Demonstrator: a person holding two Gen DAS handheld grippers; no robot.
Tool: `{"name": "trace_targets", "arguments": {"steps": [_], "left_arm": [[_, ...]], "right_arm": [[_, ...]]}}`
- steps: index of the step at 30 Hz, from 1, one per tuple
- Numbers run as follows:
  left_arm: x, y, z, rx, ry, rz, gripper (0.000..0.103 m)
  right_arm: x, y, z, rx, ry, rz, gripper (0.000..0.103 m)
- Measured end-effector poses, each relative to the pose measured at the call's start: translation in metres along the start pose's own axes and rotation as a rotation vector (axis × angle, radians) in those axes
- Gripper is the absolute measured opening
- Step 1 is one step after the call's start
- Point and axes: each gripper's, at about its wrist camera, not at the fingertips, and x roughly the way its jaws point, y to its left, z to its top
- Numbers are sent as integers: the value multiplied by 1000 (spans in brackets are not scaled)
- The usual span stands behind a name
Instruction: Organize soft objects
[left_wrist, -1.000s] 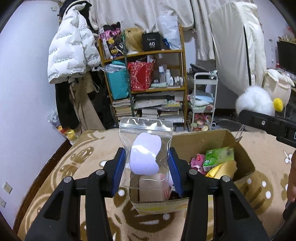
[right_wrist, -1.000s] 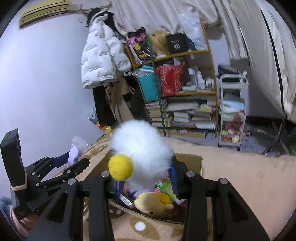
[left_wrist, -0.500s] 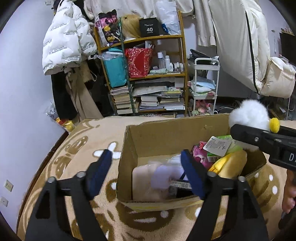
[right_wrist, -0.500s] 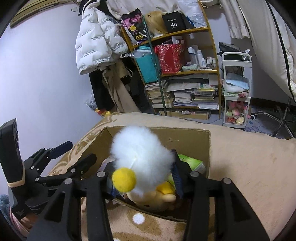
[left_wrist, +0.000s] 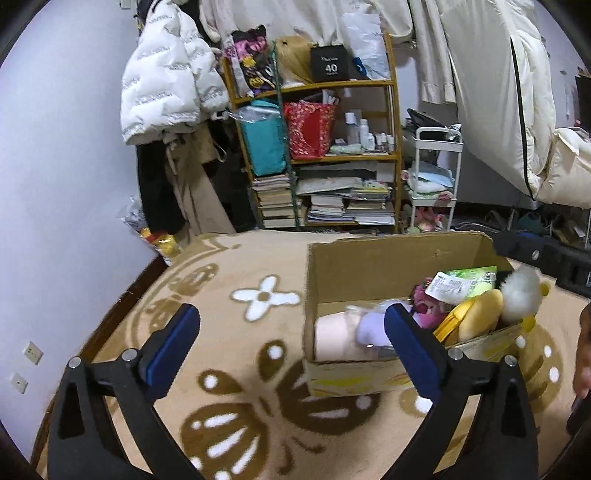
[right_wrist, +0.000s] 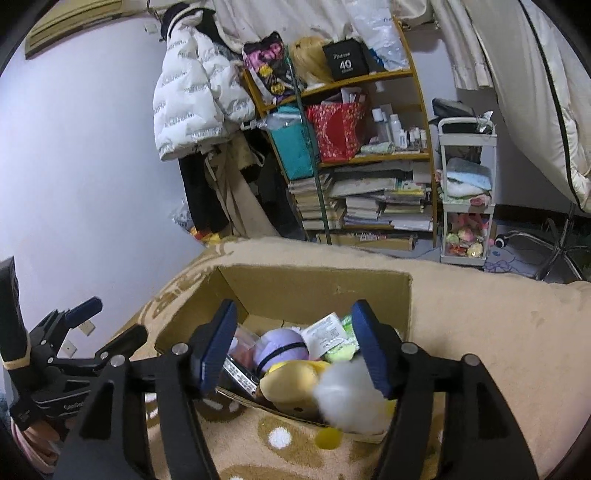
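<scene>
Both drops into the cardboard box (left_wrist: 373, 258) look done: the left tool (left_wrist: 291, 343) is opening wide and empty, the right tool (right_wrist: 295, 350) is opening just above the white fluffy toy (right_wrist: 351, 398), so next each must find another soft object.

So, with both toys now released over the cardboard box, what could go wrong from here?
1. The white fluffy toy sits at the near rim of the cardboard box, partly over the edge; it may tumble onto the blanket.
2. The right tool, its jaws opening, is close around that toy; pulling back could drag it out.
3. The box looks crowded, so the yellow plush could get pushed out too.
</scene>
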Motion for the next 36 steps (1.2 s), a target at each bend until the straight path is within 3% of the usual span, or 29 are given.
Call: {"name": "trace_targets", "arguments": {"steps": [5, 8, 14, 17, 25, 36], "left_arm": [[-19, 11, -2, -11, -6, 11, 100], [-35, 14, -7, -6, -21, 21, 101], [-69, 16, -13, 9, -67, 40, 101], [-90, 16, -17, 17, -100, 39, 101], [-135, 14, -30, 34, -155, 5, 102], [-154, 17, -52, 16, -160, 2, 102]], "right_arm": [[-21, -4, 6, 31, -36, -6, 71], [-41, -3, 5, 42, -66, -24, 89], [-78, 4, 2, 16, -73, -68, 93], [-102, 12, -2, -12, -93, -97, 102], [-151, 28, -22, -55, -118, -152, 103], [-173, 48, -53, -86, -114, -192, 103]]}}
